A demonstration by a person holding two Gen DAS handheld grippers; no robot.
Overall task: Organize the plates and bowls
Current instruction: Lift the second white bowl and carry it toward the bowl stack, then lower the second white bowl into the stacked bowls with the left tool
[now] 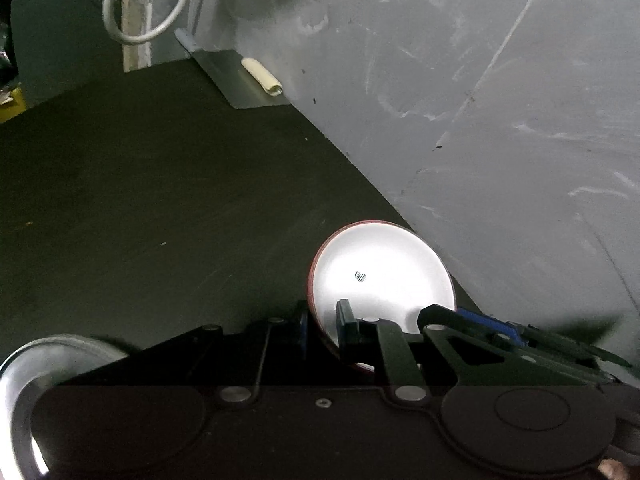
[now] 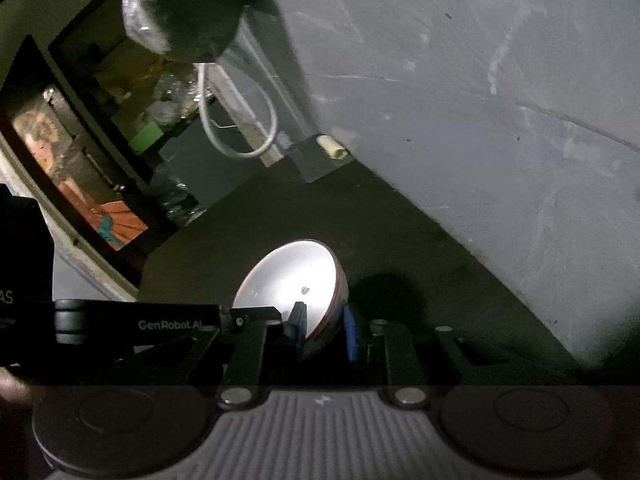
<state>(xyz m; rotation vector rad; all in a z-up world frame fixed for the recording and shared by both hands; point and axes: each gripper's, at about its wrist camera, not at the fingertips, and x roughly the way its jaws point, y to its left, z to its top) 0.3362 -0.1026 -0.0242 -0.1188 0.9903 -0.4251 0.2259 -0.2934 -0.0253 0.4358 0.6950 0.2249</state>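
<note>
Left wrist view: dark desk (image 1: 152,184) runs from the left edge to a grey wall (image 1: 460,100) that crosses diagonally on the right.
Far left, bottom: shiny metal plate (image 1: 24,376), partly covered by the tool body and cut off by the frame.
Left background: white cable loop (image 1: 144,8) hanging against the wall corner; below it a flat metal bracket (image 1: 236,80) carrying a pale rolled scrap (image 1: 262,76).
Open room: the desk's middle is broad, bare surface; it narrows to a wedge toward the wall.
Left tool (image 1: 322,326): jaws nearly closed, pinching the rim of a bowl with a red outside (image 1: 380,276); one finger is inside the white interior, the other outside.
Bowl position: tipped on edge, interior facing the camera, close to the wall line; whether it touches the desk cannot be told.
Right of bowl: second black linkage with a blue pad (image 1: 486,322), blurred.
Right wrist view: cluttered dark opening (image 2: 120,92) at left, contents hard to make out; a black device (image 2: 136,324) lettered "GenRobot.AI" crosses the lower left.
Top: blurred dark bundle (image 2: 188,8), unidentifiable.
Right tool (image 2: 324,330): jaws nearly closed on the rim of a red-outside bowl (image 2: 288,284), dark pad inside, blue pad outside.
Bowl position: tilted, its shadow on the desk to its right.
Right: scuffed grey wall.
Hidden: lower rims of both bowls behind the fingers.
</note>
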